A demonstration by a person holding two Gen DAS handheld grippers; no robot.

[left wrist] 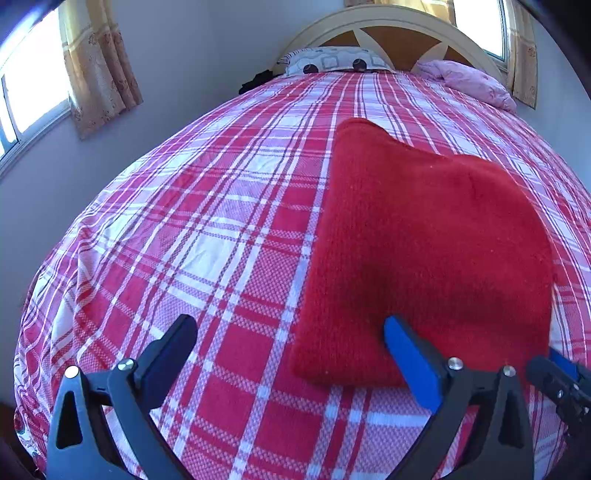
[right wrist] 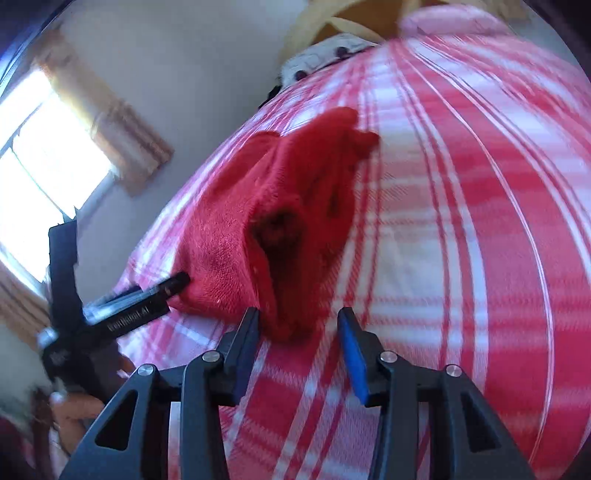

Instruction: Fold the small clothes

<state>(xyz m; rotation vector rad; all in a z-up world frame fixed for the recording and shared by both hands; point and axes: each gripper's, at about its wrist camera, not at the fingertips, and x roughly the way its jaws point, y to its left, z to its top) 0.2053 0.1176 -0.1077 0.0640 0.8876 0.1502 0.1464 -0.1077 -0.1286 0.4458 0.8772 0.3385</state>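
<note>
Through my left wrist camera, my left claw (left wrist: 290, 341) fills the bottom of the frame with its jaws spread wide apart and nothing between them; the black finger (left wrist: 173, 345) sits lower left over bare bedspread, while the blue-padded finger (left wrist: 408, 354) at lower right lies over the near edge of the red knitted garment (left wrist: 424, 243). That garment rests flat on the red-and-white plaid bedspread (left wrist: 207, 229), taking up the centre right of the frame. At the far lower right the tip of my right claw (left wrist: 554, 380) pokes in beside the garment's near corner. Along the top I see a patterned pillow (left wrist: 332, 61), a pink pillow (left wrist: 469, 79) to its right, the arched headboard (left wrist: 399, 26) behind them, and a curtained window (left wrist: 33, 85) at upper left. Through my right wrist camera, which is blurred, my right claw (right wrist: 297, 328) stands at bottom centre, jaws parted, with the garment's (right wrist: 280, 206) bunched near edge reaching down into the gap; its left finger (right wrist: 245, 332) is touching or nearly touching the cloth, but the pads are not pressing on it. My left claw (right wrist: 162, 291) comes in from the left edge, its tip at the garment's left border. The bedspread (right wrist: 443, 221) fills the right half, the window (right wrist: 48, 155) the upper left.
</note>
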